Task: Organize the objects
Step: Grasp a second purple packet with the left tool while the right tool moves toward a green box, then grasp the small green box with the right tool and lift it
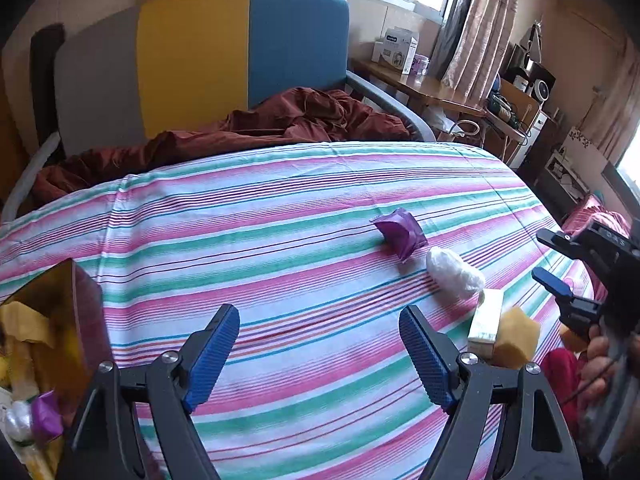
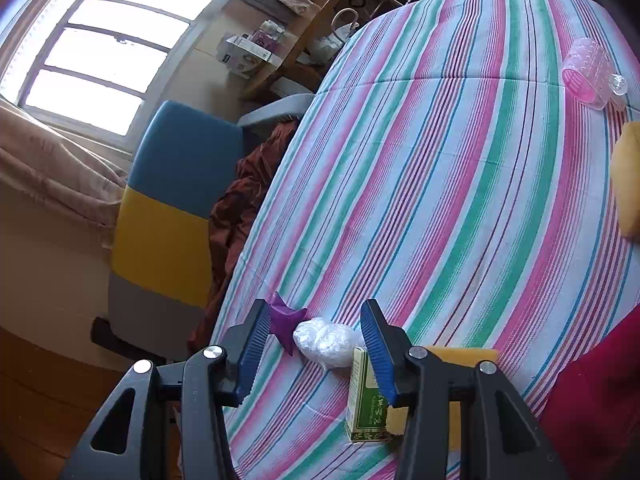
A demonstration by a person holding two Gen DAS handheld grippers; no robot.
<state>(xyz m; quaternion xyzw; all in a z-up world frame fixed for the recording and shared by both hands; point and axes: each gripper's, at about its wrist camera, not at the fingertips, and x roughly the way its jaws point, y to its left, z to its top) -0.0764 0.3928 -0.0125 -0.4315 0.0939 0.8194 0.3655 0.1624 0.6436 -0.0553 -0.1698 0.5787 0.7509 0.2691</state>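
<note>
Both grippers hang released over the striped bed [image 1: 280, 220]. The left gripper [image 1: 320, 344] is empty. The right gripper [image 2: 316, 344] frames a white plastic wad [image 2: 328, 342], with a purple packet [image 2: 286, 320] at its ten o'clock.

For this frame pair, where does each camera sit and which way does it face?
Left wrist: behind the left gripper, facing across the striped bed toward the headboard; open fingers, plus the right gripper and a hand.
Right wrist: behind the right gripper, rolled sideways, toward the window; open fingers only.
Shared: purple packet, white bag, green box.
</note>
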